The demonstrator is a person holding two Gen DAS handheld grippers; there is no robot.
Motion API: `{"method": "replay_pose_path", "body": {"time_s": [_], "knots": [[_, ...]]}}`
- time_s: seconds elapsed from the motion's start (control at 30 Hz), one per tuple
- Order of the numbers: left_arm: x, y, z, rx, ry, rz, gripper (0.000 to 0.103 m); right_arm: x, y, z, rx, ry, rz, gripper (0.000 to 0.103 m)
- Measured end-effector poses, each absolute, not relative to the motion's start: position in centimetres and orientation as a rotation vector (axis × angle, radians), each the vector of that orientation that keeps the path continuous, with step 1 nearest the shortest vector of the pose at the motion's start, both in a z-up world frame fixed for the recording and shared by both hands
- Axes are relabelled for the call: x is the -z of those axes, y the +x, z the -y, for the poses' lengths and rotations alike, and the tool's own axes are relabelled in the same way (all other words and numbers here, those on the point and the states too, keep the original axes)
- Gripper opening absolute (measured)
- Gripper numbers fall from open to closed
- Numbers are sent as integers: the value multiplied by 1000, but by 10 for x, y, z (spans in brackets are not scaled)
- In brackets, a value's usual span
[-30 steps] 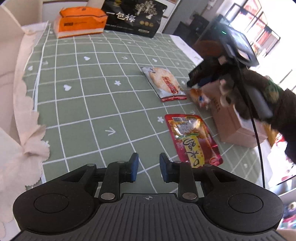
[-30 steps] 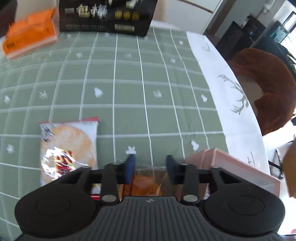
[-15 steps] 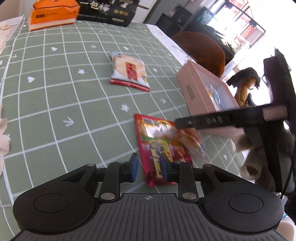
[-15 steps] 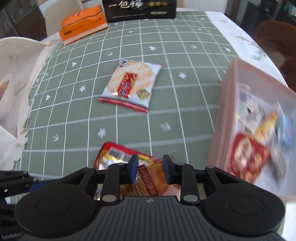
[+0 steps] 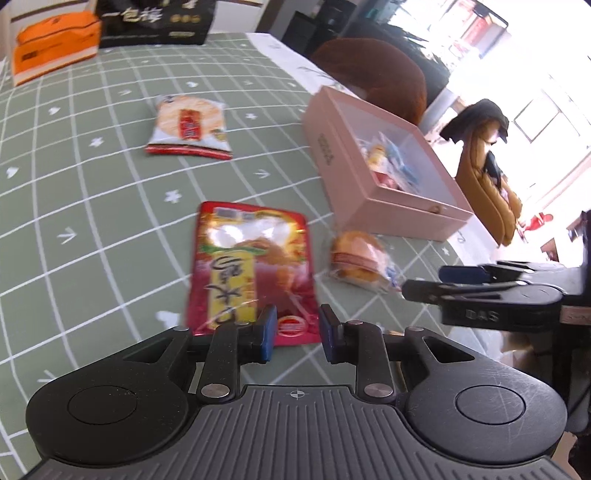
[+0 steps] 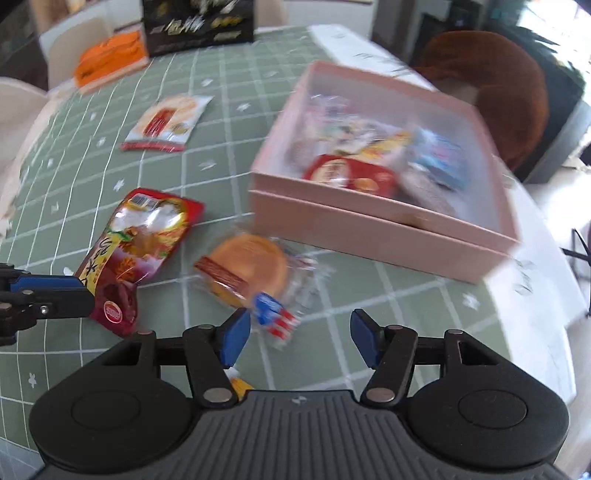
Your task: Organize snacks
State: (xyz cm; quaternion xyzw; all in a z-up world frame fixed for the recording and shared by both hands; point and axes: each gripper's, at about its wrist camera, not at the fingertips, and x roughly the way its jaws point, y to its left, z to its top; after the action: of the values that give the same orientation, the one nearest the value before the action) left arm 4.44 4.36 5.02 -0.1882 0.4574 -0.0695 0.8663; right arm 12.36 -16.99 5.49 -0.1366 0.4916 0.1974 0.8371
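Note:
A round orange cake in a clear wrapper [image 6: 247,269] lies on the green checked cloth, between a red snack packet [image 6: 136,240] and an open pink box [image 6: 369,236] of snacks. My right gripper [image 6: 300,338] hovers just above the cake's wrapper tail; its jaws are opening and the pads touch nothing. My left gripper [image 5: 298,332] hangs over the lower edge of the red snack packet [image 5: 251,266], jaws a narrow gap apart and holding nothing. The left wrist view also shows the cake [image 5: 356,258], the pink box [image 5: 369,206] and the right gripper [image 5: 424,282]. A rice cracker packet [image 5: 188,125] lies farther back.
An orange tissue pack [image 5: 51,48] and a black printed box [image 5: 155,22] stand at the table's far end. A brown chair [image 6: 491,85] sits behind the pink box. The table's edge runs close along the box's right side.
The right gripper carried the wrapped cake away from the box's side toward the red packet, then its jaws parted and the cake dropped onto the cloth. The left gripper swung right over the red packet.

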Motion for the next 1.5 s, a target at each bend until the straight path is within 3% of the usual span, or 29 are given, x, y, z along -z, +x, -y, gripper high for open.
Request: {"method": "replay_pose_path", "body": {"time_s": [0.33, 0.47, 0.8, 0.97, 1.23, 1.3, 1.37, 1.5], "knots": [[-54, 42, -6, 309, -399, -991, 29, -58, 75, 232, -301, -262, -1022, 59], [-43, 39, 18, 418, -391, -1058, 29, -47, 61, 254, -264, -217, -1082, 51], [-41, 38, 28, 401, -348, -1103, 29, -38, 47, 218, -400, -70, -1153, 49], [-42, 35, 34, 335, -244, -1100, 29, -36, 48, 198, -452, -134, -1133, 50], [-42, 29, 58, 290, 6, -1009, 37, -34, 59, 221, -388, -135, -1130, 52], [-41, 33, 57, 259, 26, -1002, 55, -33, 59, 227, -355, -128, -1127, 55], [-38, 38, 49, 239, -14, -1024, 63, -32, 59, 232, -331, -118, -1125, 59], [-32, 43, 35, 255, -131, -1063, 63, -30, 53, 233, -301, -106, -1104, 66]]}}
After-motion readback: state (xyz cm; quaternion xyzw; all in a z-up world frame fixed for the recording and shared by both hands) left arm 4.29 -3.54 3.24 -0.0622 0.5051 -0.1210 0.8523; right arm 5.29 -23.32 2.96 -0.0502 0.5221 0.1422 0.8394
